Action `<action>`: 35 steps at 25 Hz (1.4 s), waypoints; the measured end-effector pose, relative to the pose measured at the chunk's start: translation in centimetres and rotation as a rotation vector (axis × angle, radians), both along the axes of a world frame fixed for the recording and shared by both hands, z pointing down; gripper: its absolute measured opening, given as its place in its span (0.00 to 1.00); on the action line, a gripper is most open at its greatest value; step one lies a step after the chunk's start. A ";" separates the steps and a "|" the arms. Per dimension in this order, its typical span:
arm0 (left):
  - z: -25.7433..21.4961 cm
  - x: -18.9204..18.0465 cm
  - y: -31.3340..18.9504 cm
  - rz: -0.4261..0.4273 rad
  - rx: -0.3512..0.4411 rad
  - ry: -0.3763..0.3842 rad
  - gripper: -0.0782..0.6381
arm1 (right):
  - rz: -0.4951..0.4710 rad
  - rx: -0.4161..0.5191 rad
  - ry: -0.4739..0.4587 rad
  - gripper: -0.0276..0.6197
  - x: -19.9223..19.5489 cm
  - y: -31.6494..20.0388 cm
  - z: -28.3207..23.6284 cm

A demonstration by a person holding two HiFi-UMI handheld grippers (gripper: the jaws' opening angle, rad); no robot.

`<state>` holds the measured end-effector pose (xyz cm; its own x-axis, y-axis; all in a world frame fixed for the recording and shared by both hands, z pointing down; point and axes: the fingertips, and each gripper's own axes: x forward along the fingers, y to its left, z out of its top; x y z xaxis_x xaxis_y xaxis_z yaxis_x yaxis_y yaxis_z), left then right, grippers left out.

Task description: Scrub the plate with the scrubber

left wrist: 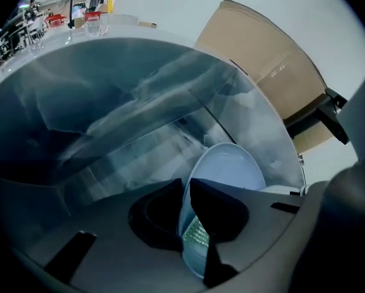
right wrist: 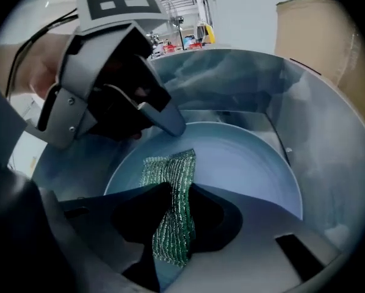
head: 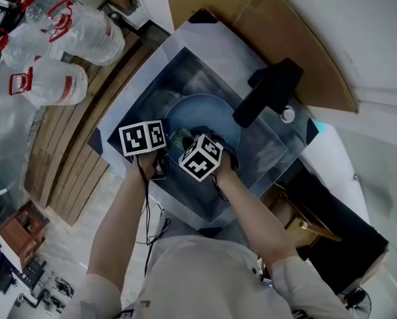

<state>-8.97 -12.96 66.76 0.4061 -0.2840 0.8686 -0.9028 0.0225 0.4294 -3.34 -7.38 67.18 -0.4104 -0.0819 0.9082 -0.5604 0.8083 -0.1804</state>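
**Item 1, sink (head: 185,68).** Rectangular steel basin with brushed, dull-shining walls, set in a pale worktop (head: 129,105). The walls stand close round the plate on all sides. The freest room is over the far half of the basin. A black faucet (head: 268,92) overhangs its right side.

**Item 2, plate (right wrist: 243,163).** Round, pale blue, smooth and glossy with a thin raised rim. It sits inside the basin. Its far and right parts are bare. Whether it lies flat or is tipped up cannot be told.

**Item 3, left tool (left wrist: 187,191).** Dark jaws drawn together on the plate's left rim, which runs edge-on between them. The marker cube on its top is white with black squares.

**Item 4, right tool (right wrist: 179,191).** Jaws clamped on the scrubber, low over the plate's near part and just beside the left tool.

**Item 5, scrubber (right wrist: 170,170).** Green woven mesh, glinting, limp and folded. Its free end is spread on the plate's face, and the other end hangs below the jaws.

**Item 6, surroundings.** A brown cardboard sheet (head: 251,18) leans behind the far side of the sink. Clear water bottles (head: 52,82) with red handles lie at the far left, on wooden planks (head: 72,171) that run alongside the worktop.
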 end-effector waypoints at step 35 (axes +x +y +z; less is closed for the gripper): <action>0.1 -0.2 0.3 -0.167 0.001 0.132 0.19 | 0.052 0.093 0.038 0.23 -0.3 -1.6 0.4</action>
